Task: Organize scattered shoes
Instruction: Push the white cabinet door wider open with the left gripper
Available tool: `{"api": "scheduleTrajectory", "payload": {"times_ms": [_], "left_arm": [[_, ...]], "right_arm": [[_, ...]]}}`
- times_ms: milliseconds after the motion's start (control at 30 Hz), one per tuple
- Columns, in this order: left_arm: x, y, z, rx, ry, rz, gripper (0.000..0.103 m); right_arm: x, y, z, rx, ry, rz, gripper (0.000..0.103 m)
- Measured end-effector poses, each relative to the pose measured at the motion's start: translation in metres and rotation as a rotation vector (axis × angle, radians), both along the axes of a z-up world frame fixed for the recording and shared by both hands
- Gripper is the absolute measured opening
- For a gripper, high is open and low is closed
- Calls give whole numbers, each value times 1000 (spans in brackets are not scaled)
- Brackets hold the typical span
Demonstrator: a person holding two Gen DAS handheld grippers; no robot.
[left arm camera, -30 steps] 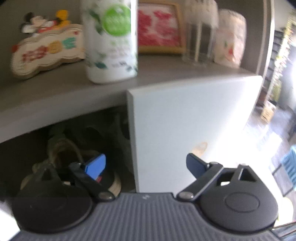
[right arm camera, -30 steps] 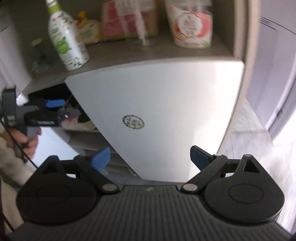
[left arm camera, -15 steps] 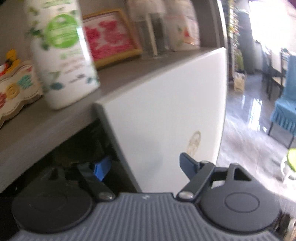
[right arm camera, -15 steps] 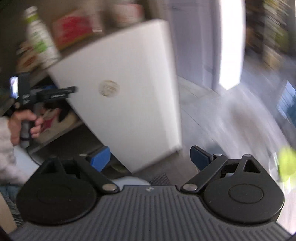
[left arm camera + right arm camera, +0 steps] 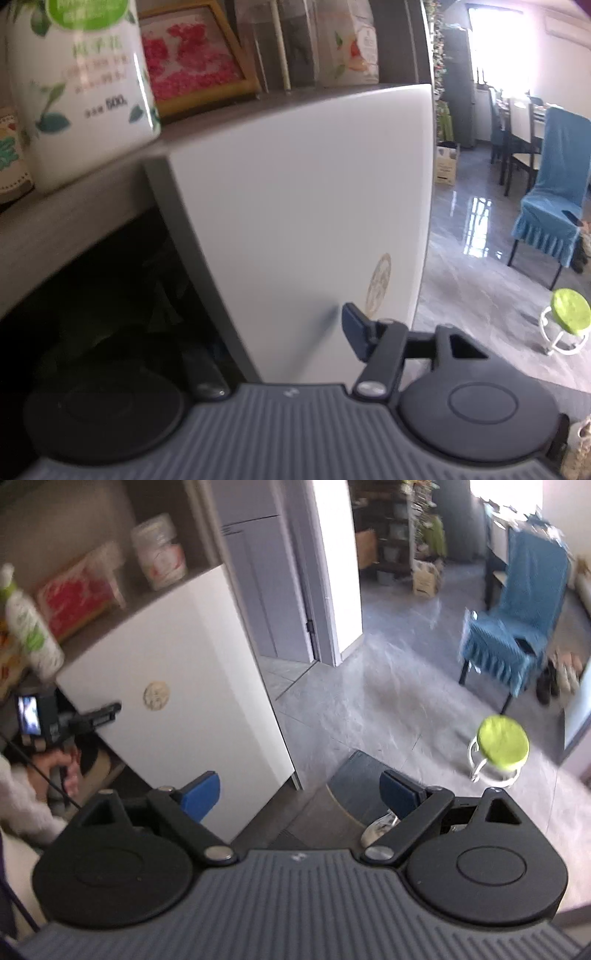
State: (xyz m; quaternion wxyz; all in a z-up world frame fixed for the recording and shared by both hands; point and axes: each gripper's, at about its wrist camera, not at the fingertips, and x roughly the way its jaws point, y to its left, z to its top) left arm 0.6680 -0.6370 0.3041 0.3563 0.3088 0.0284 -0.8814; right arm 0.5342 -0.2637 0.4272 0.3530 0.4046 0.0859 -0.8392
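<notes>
Both grippers are empty, jaws apart: the left gripper (image 5: pixel 291 328) straddles the white door (image 5: pixel 303 206); the right gripper (image 5: pixel 299 794) faces the floor. A shoe (image 5: pixel 378 829) lies beyond that door, beneath the right gripper. Likely step: fetching it; lower, straddle, close.

A bottle (image 5: pixel 79 92) stood on the shelf (image 5: pixel 74 206) left of a framed picture (image 5: pixel 192 59); the cabinet door (image 5: pixel 303 206) hung below. Right, a chair (image 5: pixel 517 627) stood behind a stool (image 5: pixel 500 744) on the floor (image 5: pixel 388 701)
</notes>
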Motion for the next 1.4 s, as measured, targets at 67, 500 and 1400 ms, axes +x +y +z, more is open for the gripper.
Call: {"api": "scheduleTrajectory", "payload": {"times_ms": [67, 500, 1400], "left_arm": [[2, -5, 0, 5, 14, -13, 60], [11, -1, 1, -77, 3, -176, 48], [-34, 161, 19, -131, -25, -91, 32]], "right_arm": [[0, 1, 2, -85, -70, -75, 95], [29, -6, -6, -66, -164, -267, 95], [-16, 108, -11, -139, -97, -258, 95]]}}
